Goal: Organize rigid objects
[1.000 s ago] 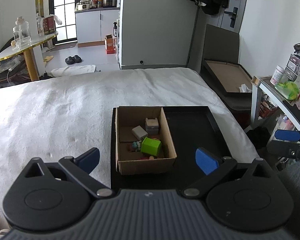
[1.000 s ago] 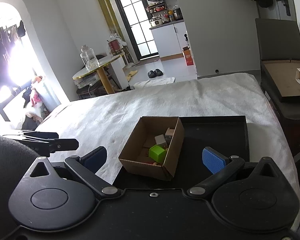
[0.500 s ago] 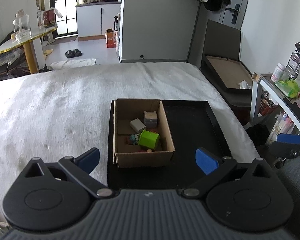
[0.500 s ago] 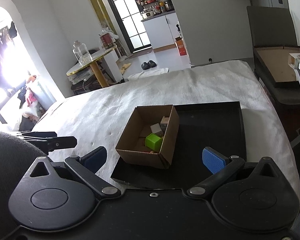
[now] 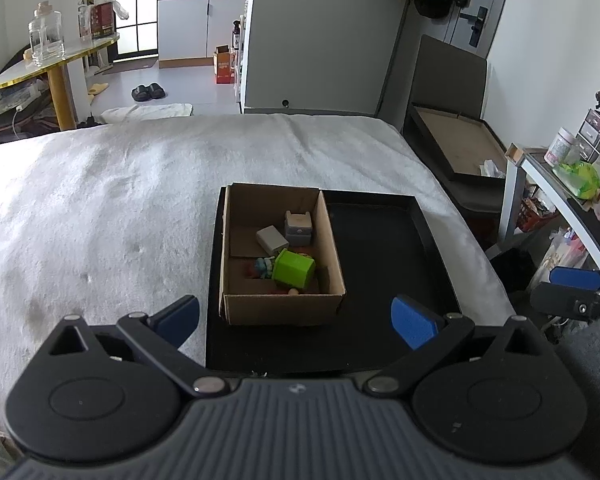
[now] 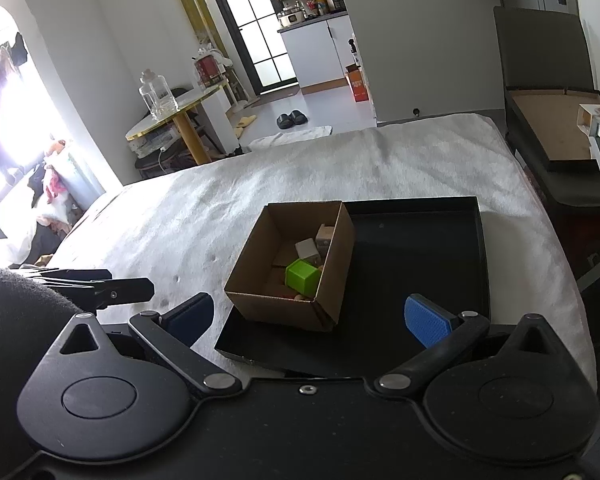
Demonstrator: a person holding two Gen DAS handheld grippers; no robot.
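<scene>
1. You are holding the left gripper (image 5: 295,322) with its jaws spread wide and nothing between its blue pads (image 5: 412,322); it is hovering above the near edge of the black tray (image 5: 380,264).
2. You are holding the right gripper (image 6: 308,320) just as wide open and just as empty, also hanging over the tray's near edge.
3. The tray is lying on the white bed (image 5: 100,208), straight ahead of both grippers.
4. The box (image 5: 280,314), open-topped cardboard, is sitting in the tray's left half, just ahead of the left gripper and ahead-left of the right one; the tray's right half is showing bare black floor.
5. Inside the box, a green block (image 5: 293,269) is lying nearest to you, tilted, with a small colourful toy (image 5: 263,267) touching its left side.
6. Farther from the gripper, a grey block (image 5: 271,239) is lying beside a grey stepped piece (image 5: 299,227) that is standing against the box's right wall.
7. In the left wrist view, the right gripper's pad (image 5: 576,278) is showing off to the right, beyond the bed's edge.
</scene>
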